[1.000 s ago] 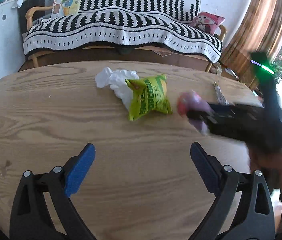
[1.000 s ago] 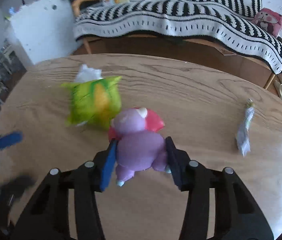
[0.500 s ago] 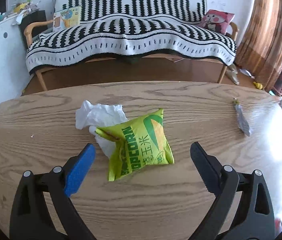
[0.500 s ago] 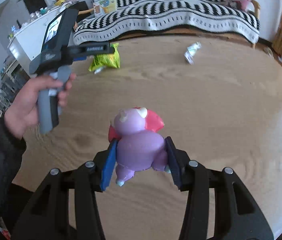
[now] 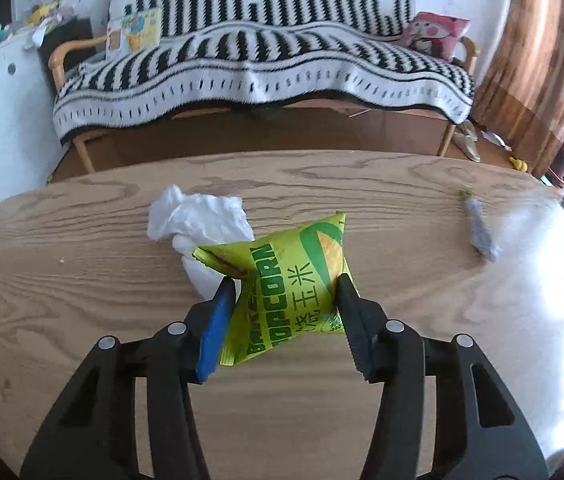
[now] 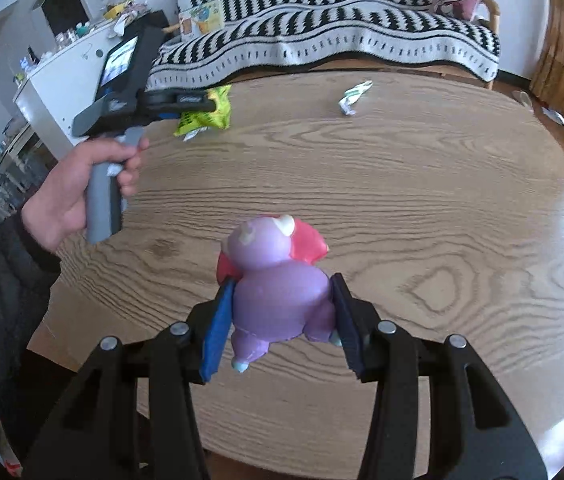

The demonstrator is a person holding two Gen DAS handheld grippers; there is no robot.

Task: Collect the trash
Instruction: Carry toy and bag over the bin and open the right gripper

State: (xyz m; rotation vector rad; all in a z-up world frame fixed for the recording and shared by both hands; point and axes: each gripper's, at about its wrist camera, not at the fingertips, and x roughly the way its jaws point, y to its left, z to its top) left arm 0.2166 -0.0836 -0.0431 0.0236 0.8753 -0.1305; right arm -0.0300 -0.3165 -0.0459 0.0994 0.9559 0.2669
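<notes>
popcorn bag (image 5: 290, 284): 1 | tissue (image 5: 198, 220): 1 | wrapper (image 5: 480, 232): 1 | toy (image 6: 278, 280): 1

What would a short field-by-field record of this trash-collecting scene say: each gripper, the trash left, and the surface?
left gripper: jaws closing on the green popcorn bag
right gripper: shut on a purple and pink toy
trash on table: crumpled white tissue touching the bag; small wrapper lying apart
surface: wooden table

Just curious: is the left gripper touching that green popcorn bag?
Touching. In the left wrist view, the closing left gripper has both pads against the popcorn bag.
</notes>
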